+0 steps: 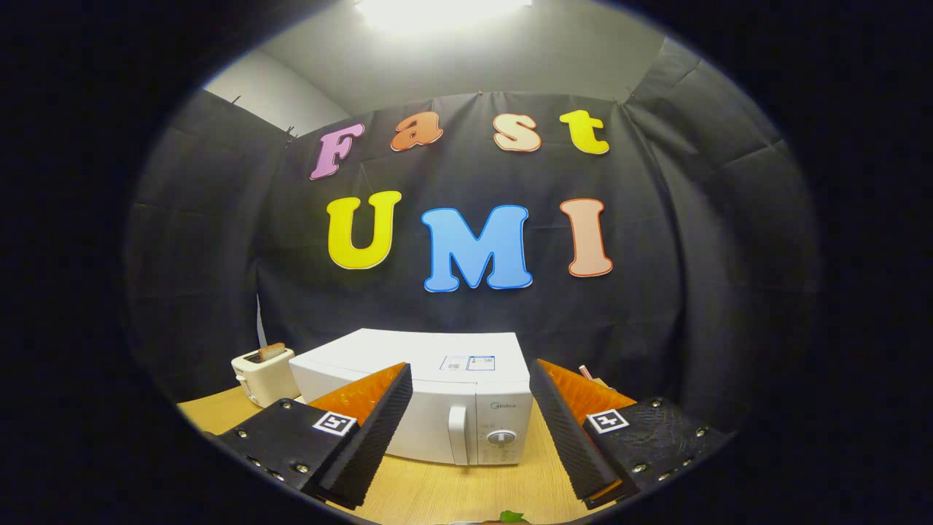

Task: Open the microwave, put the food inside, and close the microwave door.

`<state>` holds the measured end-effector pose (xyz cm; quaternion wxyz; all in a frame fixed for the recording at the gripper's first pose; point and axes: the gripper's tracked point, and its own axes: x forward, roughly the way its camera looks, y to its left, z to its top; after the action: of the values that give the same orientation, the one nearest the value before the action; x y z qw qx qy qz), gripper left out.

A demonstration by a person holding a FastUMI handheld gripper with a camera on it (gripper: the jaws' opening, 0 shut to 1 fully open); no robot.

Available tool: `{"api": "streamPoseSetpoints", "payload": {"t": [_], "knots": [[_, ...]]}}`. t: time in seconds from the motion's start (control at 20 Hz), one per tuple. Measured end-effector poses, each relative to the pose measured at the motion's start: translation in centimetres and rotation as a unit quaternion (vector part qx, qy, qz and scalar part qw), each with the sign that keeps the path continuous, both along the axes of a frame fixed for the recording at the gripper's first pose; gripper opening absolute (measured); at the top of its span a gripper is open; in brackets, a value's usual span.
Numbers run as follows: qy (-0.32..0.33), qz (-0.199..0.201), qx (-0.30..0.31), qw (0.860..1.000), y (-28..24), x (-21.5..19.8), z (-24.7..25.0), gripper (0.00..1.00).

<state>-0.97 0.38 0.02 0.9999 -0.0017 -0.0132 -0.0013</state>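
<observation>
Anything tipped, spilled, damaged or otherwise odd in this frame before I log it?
Nothing stands out. The microwave sits upright on the wooden table with its door closed, a toaster beside it. The hand-held gripper is open, holding nothing.

A ceiling lamp [443,10] burns straight above me, blown out to a white patch with no detail. It washes the grey ceiling around it and leaves the cloth wall dim and flat. The microwave [437,397] top catches that light and reads bright; its front is clear and sharp. My open fingers [368,430] cast little shadow on the table [452,492]. The fisheye bends straight lines into curves, and the outer parts darken and soften.
</observation>
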Motion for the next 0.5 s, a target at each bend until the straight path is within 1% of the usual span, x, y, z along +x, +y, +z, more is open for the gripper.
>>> {"api": "streamPoseSetpoints", "payload": {"t": [0.15,0.25,0.35,0.5], "knots": [[-0.007,-0.006,0.005,1.000,0.2,-0.1,-0.1,0.99],[0.009,-0.006,0.002,1.000,0.5,0.3,-1.3,0.99],[0.018,-0.008,0.002,1.000,0.4,0.8,-2.2,0.99],[0.016,-0.015,0.000,1.000,0.2,2.1,-3.3,0.99]]}}
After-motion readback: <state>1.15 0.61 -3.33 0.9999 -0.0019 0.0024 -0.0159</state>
